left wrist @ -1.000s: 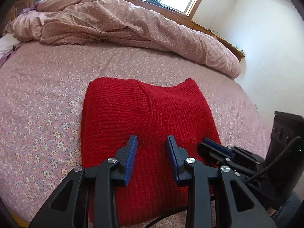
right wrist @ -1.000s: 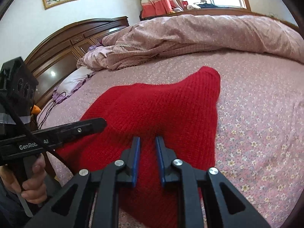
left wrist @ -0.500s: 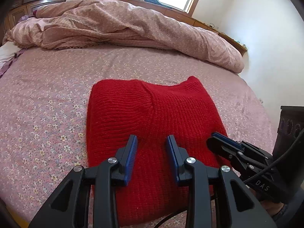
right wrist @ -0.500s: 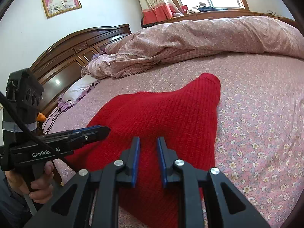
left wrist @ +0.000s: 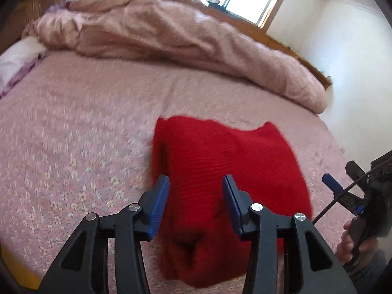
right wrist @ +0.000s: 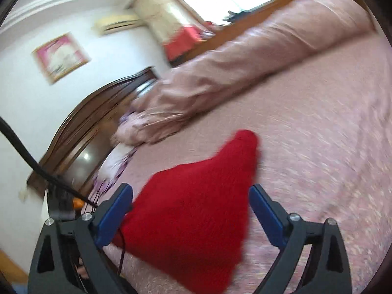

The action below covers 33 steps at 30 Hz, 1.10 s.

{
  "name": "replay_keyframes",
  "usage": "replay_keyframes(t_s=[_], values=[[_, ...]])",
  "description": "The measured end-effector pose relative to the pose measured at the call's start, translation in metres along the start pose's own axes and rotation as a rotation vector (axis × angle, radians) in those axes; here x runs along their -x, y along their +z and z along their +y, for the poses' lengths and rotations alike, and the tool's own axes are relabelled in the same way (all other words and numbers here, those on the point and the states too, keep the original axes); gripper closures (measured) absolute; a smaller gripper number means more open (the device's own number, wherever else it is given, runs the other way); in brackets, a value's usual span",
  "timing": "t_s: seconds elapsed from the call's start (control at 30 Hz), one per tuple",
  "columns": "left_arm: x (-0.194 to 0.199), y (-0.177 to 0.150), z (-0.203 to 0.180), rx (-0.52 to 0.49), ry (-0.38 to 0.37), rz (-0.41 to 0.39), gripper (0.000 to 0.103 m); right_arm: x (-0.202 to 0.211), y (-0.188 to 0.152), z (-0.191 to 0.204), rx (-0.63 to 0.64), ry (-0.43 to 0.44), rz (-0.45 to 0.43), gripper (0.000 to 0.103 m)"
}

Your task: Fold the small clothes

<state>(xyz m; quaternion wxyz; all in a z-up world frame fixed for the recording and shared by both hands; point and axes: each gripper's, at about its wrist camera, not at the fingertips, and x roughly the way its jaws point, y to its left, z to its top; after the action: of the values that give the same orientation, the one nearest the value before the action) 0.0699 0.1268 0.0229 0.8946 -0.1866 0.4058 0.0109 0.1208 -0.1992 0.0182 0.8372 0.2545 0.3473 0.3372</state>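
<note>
a folded red knitted garment lies flat on the pink floral bed, directly ahead of both tongs, its long axis running away from them. the left tongs hover released over its near left edge; the right tongs, spread wider, frame its near end.

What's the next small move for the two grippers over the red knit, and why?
Probably lower both toward the near edge of the red knit garment to pinch it. The left gripper and right gripper are both open, holding nothing, and the garment lies folded on the floral bedspread.
</note>
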Motion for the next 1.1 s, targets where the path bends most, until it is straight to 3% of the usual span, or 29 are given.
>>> replay_keyframes(t_s=[0.13,0.27,0.33,0.4,0.47,0.57,0.7,0.9,1.1], values=[[-0.016,-0.002,0.011,0.036,-0.004,0.064,0.044,-0.019,-0.004,-0.043,-0.243,0.019,0.124,0.005],[-0.025,-0.005,0.026,0.067,-0.033,0.084,0.025,-0.036,-0.015,-0.049,-0.232,-0.014,0.217,0.005],[-0.032,-0.007,0.038,0.105,-0.061,0.112,0.013,-0.043,-0.020,-0.049,-0.241,0.003,0.254,0.005],[-0.042,-0.009,0.052,0.164,-0.123,0.154,0.008,-0.051,-0.024,-0.054,-0.286,0.046,0.288,0.005],[-0.052,-0.011,0.065,0.221,-0.214,0.191,0.006,-0.059,-0.029,-0.060,-0.345,0.099,0.316,0.005],[-0.053,-0.010,0.071,0.236,-0.280,0.195,0.006,-0.066,-0.034,-0.067,-0.392,0.136,0.327,0.005],[-0.057,-0.013,0.072,0.266,-0.418,0.233,0.014,-0.075,-0.035,-0.062,-0.403,0.192,0.332,0.005],[-0.068,-0.009,0.065,0.256,-0.446,0.237,0.014,-0.094,-0.036,-0.054,-0.363,0.222,0.382,0.004],[-0.074,-0.005,0.057,0.250,-0.472,0.226,0.014,-0.104,-0.031,-0.051,-0.348,0.239,0.372,0.004]])
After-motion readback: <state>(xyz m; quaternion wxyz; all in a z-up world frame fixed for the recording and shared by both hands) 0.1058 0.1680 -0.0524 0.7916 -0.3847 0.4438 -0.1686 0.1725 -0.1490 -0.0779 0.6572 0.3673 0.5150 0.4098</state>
